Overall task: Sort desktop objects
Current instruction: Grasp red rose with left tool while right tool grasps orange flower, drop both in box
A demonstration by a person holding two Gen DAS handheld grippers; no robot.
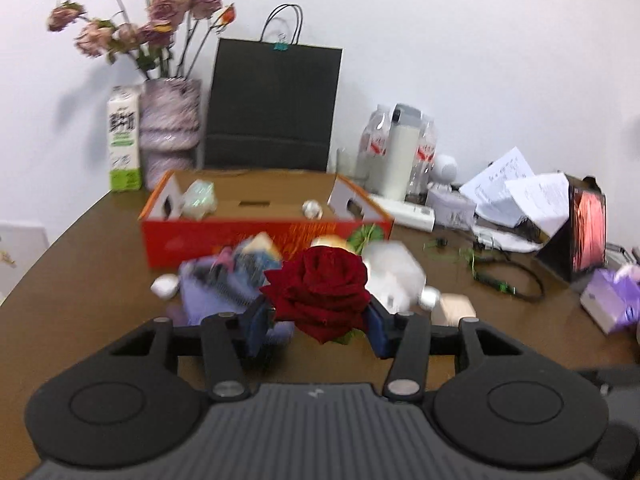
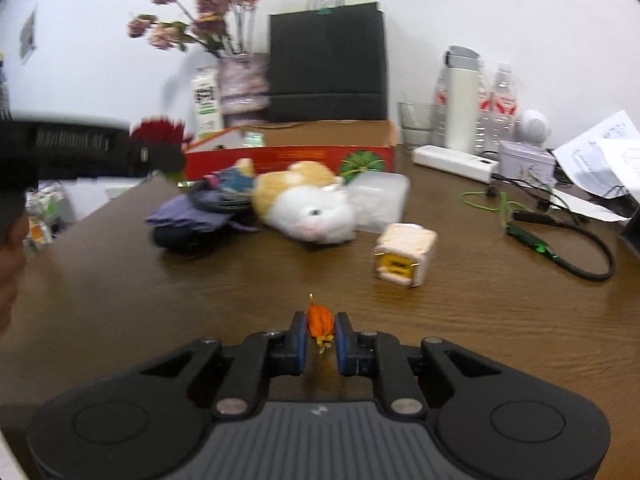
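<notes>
While the left tool (image 1: 320, 320) pinches a red rose (image 1: 318, 296), the right tool (image 2: 321, 328) pinches an orange bud (image 2: 319, 320).

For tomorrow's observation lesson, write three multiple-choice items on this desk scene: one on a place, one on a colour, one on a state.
1. Where does the black paper bag stand?
A. behind the orange box
B. inside it
C. on the floor

2. What colour is the rose in the left gripper?
A. white
B. dark red
C. yellow

3. How is the right gripper?
A. wide open, empty
B. out of sight
C. shut on a small orange flower bud

Key: A, it rises at the box's back edge; B, deep red petals; C, both pads press the bud.
</notes>
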